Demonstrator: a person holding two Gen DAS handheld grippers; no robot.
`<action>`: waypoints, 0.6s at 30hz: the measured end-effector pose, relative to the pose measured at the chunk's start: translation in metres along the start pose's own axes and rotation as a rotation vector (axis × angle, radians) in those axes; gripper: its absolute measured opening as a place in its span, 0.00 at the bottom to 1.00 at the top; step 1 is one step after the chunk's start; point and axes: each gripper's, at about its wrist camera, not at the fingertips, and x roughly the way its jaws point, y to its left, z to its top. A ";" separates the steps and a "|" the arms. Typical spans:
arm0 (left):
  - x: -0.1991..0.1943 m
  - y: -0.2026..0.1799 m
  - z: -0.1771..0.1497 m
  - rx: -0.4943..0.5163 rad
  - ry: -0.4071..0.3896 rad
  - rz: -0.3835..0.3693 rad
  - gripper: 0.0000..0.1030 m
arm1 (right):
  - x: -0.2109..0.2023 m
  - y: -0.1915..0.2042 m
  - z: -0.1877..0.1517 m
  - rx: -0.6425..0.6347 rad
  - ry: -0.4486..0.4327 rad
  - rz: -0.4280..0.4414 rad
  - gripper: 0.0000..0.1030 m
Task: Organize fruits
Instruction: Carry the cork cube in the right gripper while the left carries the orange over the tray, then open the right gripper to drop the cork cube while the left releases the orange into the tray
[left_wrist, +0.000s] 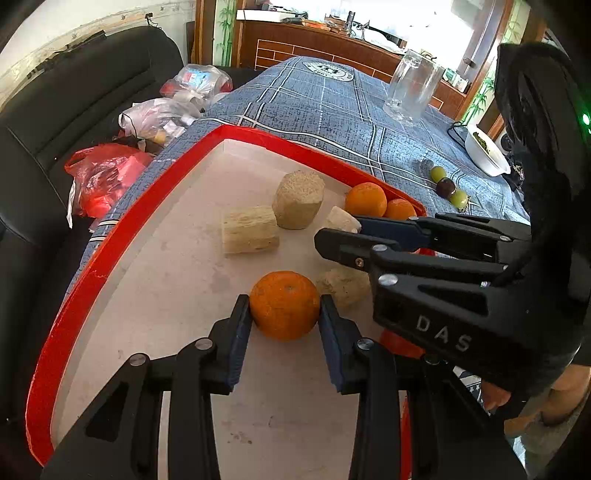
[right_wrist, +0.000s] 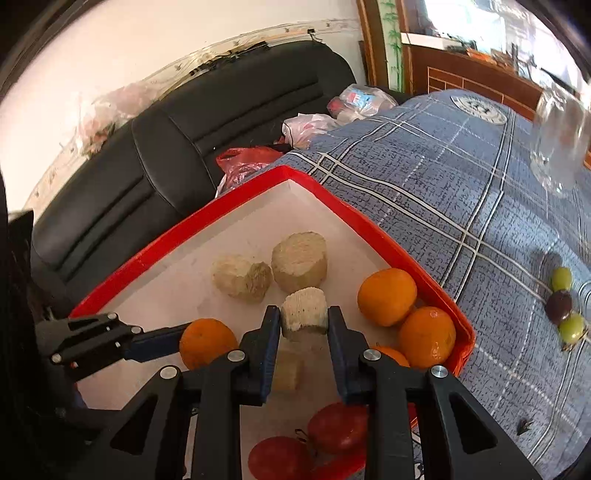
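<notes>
A red-rimmed white tray (left_wrist: 110, 236) (right_wrist: 207, 218) lies on the blue plaid tablecloth. My left gripper (left_wrist: 284, 306) is shut on an orange (left_wrist: 284, 304) over the tray floor; the same orange shows in the right wrist view (right_wrist: 207, 341). My right gripper (right_wrist: 303, 314) is shut on a pale sugarcane chunk (right_wrist: 304, 308) held above the tray, and it reaches in from the right in the left wrist view (left_wrist: 338, 236). Two loose sugarcane chunks (left_wrist: 249, 229) (left_wrist: 298, 199) lie mid-tray. Two oranges (right_wrist: 387, 295) (right_wrist: 426, 338) sit in the tray's right corner. Red fruits (right_wrist: 338, 426) lie at its near edge.
Two green grapes and a dark one (left_wrist: 447, 186) (right_wrist: 560, 304) lie on the cloth right of the tray. A glass mug (left_wrist: 412, 88) stands at the back. A white bowl (left_wrist: 484, 149) sits far right. Plastic bags (left_wrist: 107, 177) lie on the black sofa at left.
</notes>
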 end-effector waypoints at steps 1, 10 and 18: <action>0.000 0.000 0.000 0.000 0.000 -0.001 0.33 | 0.000 0.001 0.000 -0.005 0.000 -0.005 0.26; -0.001 -0.002 -0.002 0.003 -0.002 -0.002 0.33 | -0.005 0.004 -0.003 0.010 -0.013 -0.003 0.30; -0.006 -0.004 -0.005 -0.012 -0.014 -0.002 0.52 | -0.032 0.007 -0.007 0.023 -0.065 0.013 0.39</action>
